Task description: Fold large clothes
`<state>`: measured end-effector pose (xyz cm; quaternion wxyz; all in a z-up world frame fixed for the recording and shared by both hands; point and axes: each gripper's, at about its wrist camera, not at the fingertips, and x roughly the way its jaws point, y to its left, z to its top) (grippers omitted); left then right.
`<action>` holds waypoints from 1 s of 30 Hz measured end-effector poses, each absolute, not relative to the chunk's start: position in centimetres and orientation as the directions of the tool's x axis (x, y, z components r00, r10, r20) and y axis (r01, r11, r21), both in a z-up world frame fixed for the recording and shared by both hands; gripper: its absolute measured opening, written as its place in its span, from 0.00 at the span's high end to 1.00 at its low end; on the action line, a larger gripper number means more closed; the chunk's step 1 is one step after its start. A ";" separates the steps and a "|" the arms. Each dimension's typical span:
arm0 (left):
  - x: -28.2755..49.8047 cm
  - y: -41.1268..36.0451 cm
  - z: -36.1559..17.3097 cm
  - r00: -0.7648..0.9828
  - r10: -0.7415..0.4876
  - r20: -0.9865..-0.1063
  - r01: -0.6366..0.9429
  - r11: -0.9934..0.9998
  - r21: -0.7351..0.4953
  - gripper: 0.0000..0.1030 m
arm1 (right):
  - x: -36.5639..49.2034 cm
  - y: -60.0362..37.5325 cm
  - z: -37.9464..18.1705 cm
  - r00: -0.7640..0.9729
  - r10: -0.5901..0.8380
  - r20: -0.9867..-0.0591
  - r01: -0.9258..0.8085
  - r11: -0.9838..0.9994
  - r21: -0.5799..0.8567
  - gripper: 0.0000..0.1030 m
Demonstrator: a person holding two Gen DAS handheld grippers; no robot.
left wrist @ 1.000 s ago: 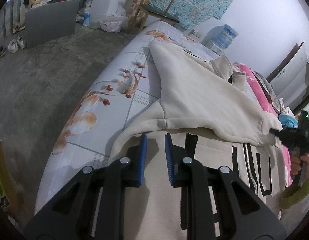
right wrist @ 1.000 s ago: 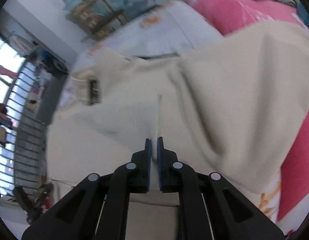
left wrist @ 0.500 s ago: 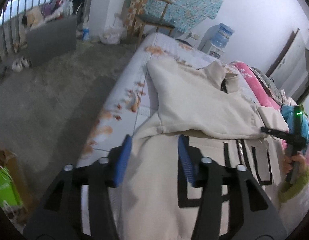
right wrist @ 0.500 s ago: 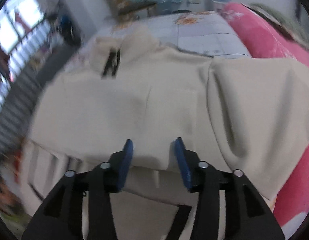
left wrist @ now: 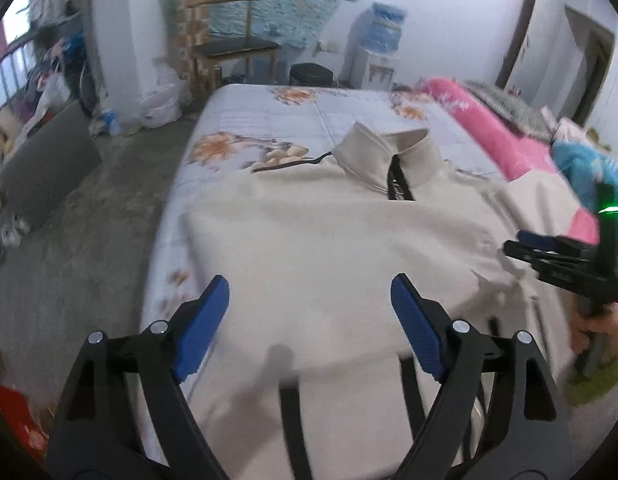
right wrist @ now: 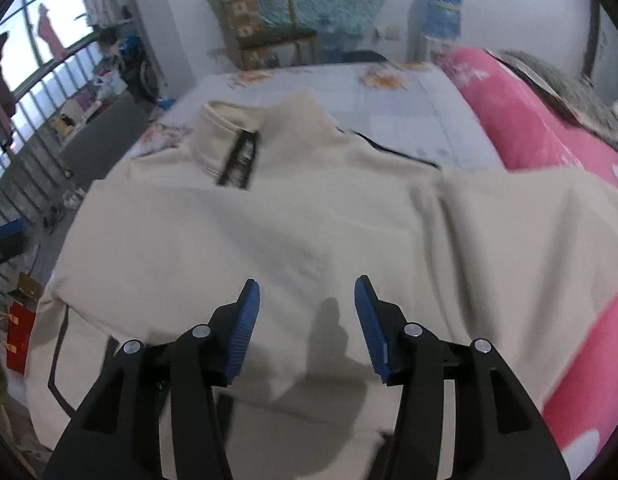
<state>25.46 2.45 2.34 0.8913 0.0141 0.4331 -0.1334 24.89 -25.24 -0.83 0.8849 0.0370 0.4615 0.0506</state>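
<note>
Cream jacket (left wrist: 333, 240) lies spread on the bed (left wrist: 269, 116), collar far, one fold laid across. Left claw (left wrist: 309, 316) and right claw (right wrist: 307, 312) hover wide, empty, above the near edge. Next grasp should pinch matching corners evenly, keeping edges aligned.
</note>
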 end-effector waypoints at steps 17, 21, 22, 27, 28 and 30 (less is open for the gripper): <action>30.5 3.4 -5.4 0.525 -0.086 -0.847 0.132 0.991 -0.019 0.22 | 25.5 -25.8 -2.5 0.564 0.078 -0.822 -0.004 0.996 0.092 0.53; 30.2 3.3 -6.1 0.522 -0.067 -0.850 0.138 0.990 0.007 0.19 | 24.6 -24.3 -3.0 0.556 0.125 -0.821 -0.098 0.992 0.085 0.52; 30.1 3.3 -6.2 0.528 -0.064 -0.847 0.141 0.990 0.013 0.19 | 24.6 -24.0 -3.7 0.542 0.106 -0.834 -0.104 0.993 0.059 0.52; 29.9 4.0 -6.0 0.517 -0.050 -0.854 0.118 0.993 0.013 0.19 | 24.2 -24.5 -4.6 0.539 0.024 -0.842 -0.069 0.998 -0.016 0.48; 29.9 4.1 -5.8 0.514 -0.036 -0.857 0.111 0.993 0.025 0.19 | 24.0 -24.7 -4.7 0.541 0.004 -0.841 -0.055 0.998 -0.030 0.44; 29.6 4.6 -5.4 0.497 0.002 -0.868 0.081 0.996 0.049 0.19 | 23.6 -25.1 -4.8 0.545 -0.007 -0.838 -0.040 0.999 -0.034 0.40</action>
